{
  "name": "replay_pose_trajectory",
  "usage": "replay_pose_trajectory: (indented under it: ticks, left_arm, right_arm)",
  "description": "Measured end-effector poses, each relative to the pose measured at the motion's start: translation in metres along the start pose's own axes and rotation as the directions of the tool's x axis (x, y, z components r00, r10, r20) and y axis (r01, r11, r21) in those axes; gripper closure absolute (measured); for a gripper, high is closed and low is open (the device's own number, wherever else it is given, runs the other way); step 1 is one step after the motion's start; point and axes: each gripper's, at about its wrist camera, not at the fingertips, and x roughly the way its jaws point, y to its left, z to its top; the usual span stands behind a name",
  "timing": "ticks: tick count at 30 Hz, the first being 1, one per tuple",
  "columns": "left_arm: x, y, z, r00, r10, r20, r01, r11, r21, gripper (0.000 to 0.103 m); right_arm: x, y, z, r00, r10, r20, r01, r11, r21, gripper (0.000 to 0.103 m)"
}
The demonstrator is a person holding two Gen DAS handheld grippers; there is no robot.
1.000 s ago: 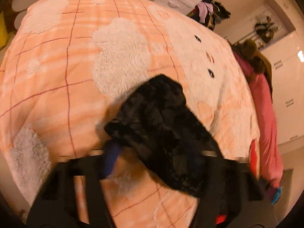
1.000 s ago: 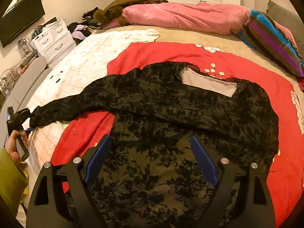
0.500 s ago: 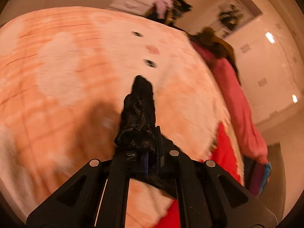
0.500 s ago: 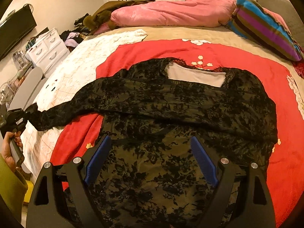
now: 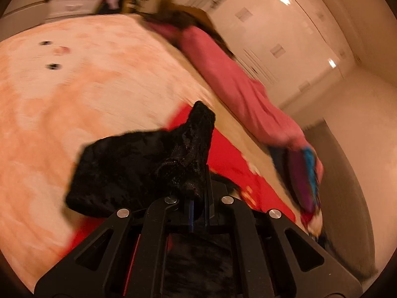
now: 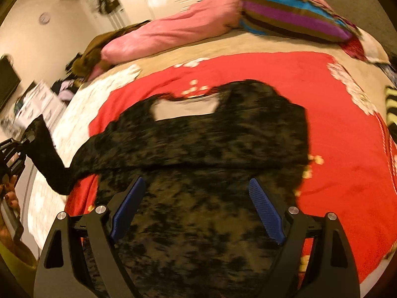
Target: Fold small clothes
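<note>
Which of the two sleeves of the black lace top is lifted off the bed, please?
The sleeve at the picture's left, pinched in the left gripper; the other sleeve lies folded flat across the top.

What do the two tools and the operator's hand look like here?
Both are matte black angular linkages with triangular cutouts and silver round pivot screws. The right tool has ribbed blue pads on its fingers; the left tool shows only a blue sliver at its tips. No cables visible. The left hand has dark red nail polish and a yellow-green sleeve.
</note>
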Motion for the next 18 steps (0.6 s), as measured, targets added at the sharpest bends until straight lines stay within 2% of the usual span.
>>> replay_pose_trajectory:
  ticks: [4, 9, 11, 13, 16, 18]
  left_arm:
    - [0.038, -0.059, -0.042, 0.992, -0.049, -0.115, 0.06, 0.993, 0.1, 0.103]
    - [0.082, -0.104, -0.105, 0.963, -0.062, -0.264, 0.116, 0.975, 0.192, 0.103]
    - [0.101, -0.112, -0.13, 0.941, -0.055, -0.333, 0.13, 0.969, 0.208, 0.103]
    - [0.126, -0.114, -0.154, 0.907, -0.044, -0.418, 0.148, 0.964, 0.22, 0.103]
    - [0.15, -0.112, -0.18, 0.874, -0.009, -0.486, 0.15, 0.956, 0.251, 0.099]
    - [0.165, -0.103, -0.198, 0.833, -0.006, -0.554, 0.166, 0.956, 0.24, 0.076]
  right_arm:
    - [-0.01, -0.034, -0.002, 1.0, -0.023, 0.009, 0.023, 0.997, 0.069, 0.018]
    - [-0.02, -0.072, -0.008, 0.999, -0.053, 0.011, 0.051, 0.989, 0.138, 0.018]
    - [-0.023, -0.085, -0.011, 0.998, -0.063, 0.009, 0.06, 0.984, 0.166, 0.018]
    - [-0.024, -0.093, -0.013, 0.998, -0.065, 0.003, 0.063, 0.981, 0.184, 0.018]
    - [-0.022, -0.099, -0.016, 0.998, -0.063, -0.009, 0.063, 0.978, 0.198, 0.018]
    - [-0.02, -0.098, -0.017, 0.998, -0.058, -0.017, 0.061, 0.979, 0.196, 0.018]
